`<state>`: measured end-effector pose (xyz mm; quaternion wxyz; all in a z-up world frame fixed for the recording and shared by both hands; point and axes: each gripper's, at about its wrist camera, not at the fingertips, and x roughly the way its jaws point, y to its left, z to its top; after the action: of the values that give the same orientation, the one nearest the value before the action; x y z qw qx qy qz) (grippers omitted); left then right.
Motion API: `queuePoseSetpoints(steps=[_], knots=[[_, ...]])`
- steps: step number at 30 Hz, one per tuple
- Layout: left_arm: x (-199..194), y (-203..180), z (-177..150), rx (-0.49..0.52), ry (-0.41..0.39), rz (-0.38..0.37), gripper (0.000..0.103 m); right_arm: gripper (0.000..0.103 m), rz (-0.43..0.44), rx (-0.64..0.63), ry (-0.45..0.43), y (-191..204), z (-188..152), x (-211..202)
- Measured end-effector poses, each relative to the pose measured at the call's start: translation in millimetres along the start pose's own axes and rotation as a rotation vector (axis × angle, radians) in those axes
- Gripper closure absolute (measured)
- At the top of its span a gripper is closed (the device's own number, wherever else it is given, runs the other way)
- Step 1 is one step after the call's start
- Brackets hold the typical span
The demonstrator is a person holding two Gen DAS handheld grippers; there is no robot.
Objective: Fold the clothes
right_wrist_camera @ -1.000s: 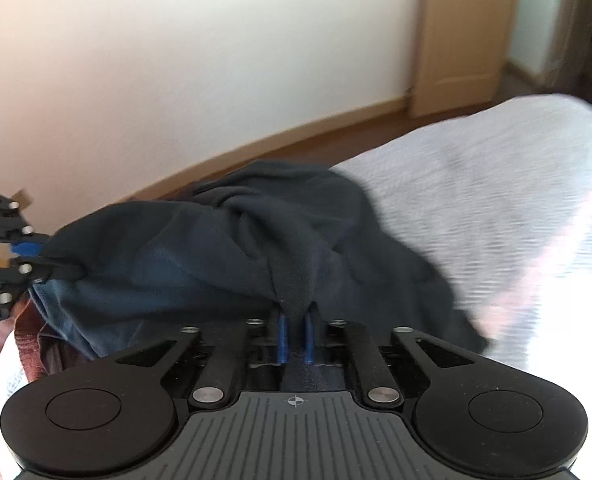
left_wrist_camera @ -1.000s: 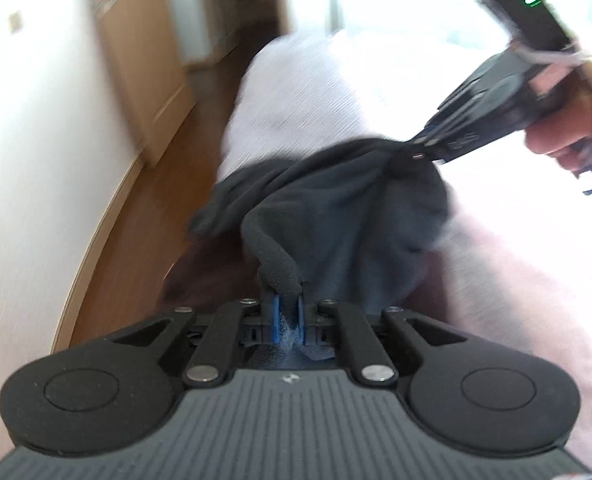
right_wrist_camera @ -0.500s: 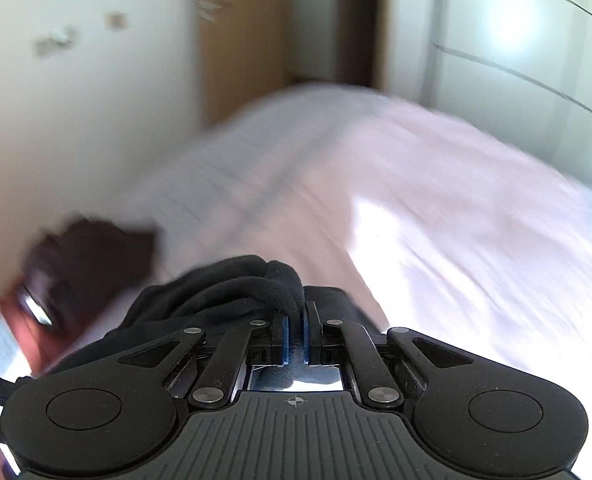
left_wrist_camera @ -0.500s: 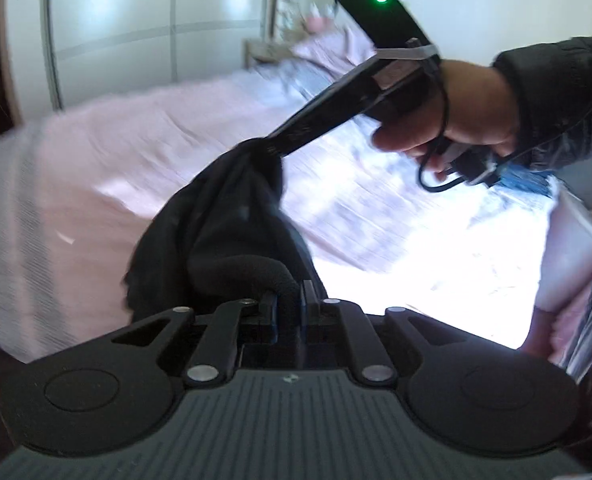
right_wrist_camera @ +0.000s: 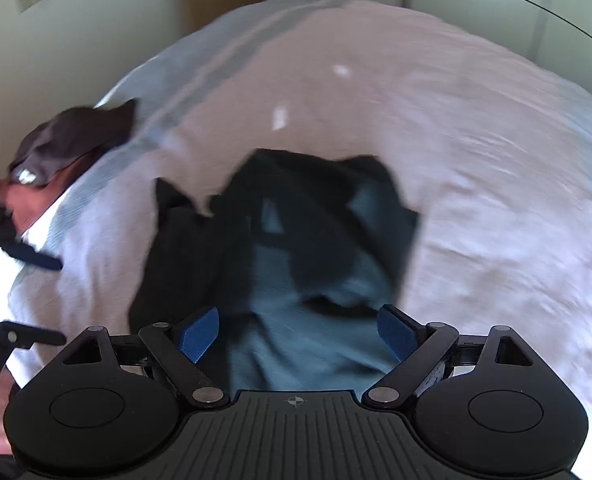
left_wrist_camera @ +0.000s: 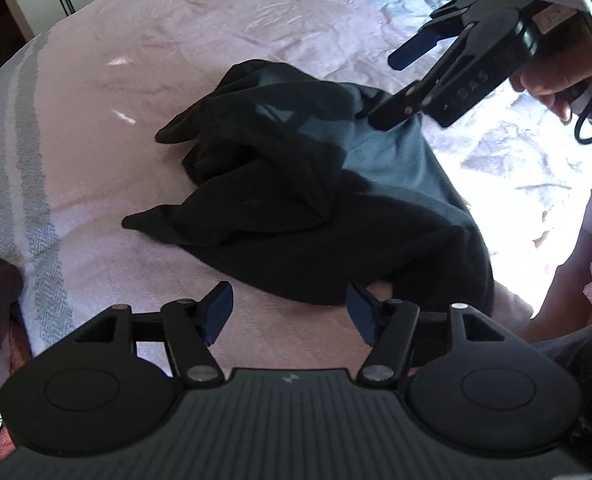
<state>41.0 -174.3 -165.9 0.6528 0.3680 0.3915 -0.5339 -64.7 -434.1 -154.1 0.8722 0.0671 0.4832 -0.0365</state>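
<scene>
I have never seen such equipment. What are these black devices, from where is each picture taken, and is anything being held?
There is no robot here: a person holds a two-finger gripper in each hand. Each picture comes from a wide-angle camera on one gripper, looking forward along its fingers. The first shows the left gripper, with the right one further off, above the cloth. The second, blurred, shows the right gripper. A crumpled dark garment lies on a pink bedspread. Both grippers are open and hold nothing.

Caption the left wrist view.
Open left gripper over a crumpled dark garment on the pink bedspread, right gripper opposite.
</scene>
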Motion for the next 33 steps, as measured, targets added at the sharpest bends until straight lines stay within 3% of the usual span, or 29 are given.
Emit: queuePoseSetpoints(steps=[6, 8, 9, 11, 15, 20, 27, 29, 30, 32, 33], knots=[[11.8, 31.9, -13.0, -0.008, 0.034, 0.065, 0.042, 0.014, -0.043, -0.217, 0.054, 45.3, 22.8, 132.4], [18.4, 40.9, -15.6, -0.006, 0.045, 0.069, 0.042, 0.066, -0.055, -0.194, 0.076, 37.2, 27.9, 154.9], [19.0, 42.4, -12.7, -0.003, 0.033, 0.060, 0.042, 0.084, -0.039, -0.146, 0.069, 28.0, 29.6, 151.7], [19.7, 44.8, -6.2, 0.004, 0.006, 0.040, 0.042, 0.086, -0.026, -0.061, 0.038, 7.7, 30.4, 130.3], [21.2, 49.8, 6.9, 0.018, -0.048, 0.000, 0.042, 0.090, -0.101, 0.138, -0.054, -44.9, 16.2, 35.9], [31.4, 44.1, 33.3, 0.045, -0.103, -0.076, 0.042, 0.091, -0.392, 0.341, -0.115, -117.8, -38.8, -72.2], [64.3, 1.5, 72.4, 0.106, -0.107, -0.100, 0.041, 0.090, -0.751, 0.639, 0.025, -215.7, -140.1, -106.3], [77.6, -11.0, 79.7, 0.113, -0.087, -0.088, 0.041, 0.090, -0.734, 0.670, 0.034, -229.8, -153.8, -111.2], [84.3, -17.8, 83.8, 0.119, -0.076, -0.077, 0.041, 0.089, -0.680, 0.661, 0.006, -231.1, -155.4, -113.1], [102.9, -28.6, 87.7, 0.128, -0.043, -0.046, 0.040, 0.065, -0.528, 0.588, -0.007, -230.0, -151.1, -96.9], [115.2, -33.1, 92.0, 0.133, -0.024, -0.029, 0.040, 0.032, -0.453, 0.551, -0.013, -229.4, -148.9, -88.5]])
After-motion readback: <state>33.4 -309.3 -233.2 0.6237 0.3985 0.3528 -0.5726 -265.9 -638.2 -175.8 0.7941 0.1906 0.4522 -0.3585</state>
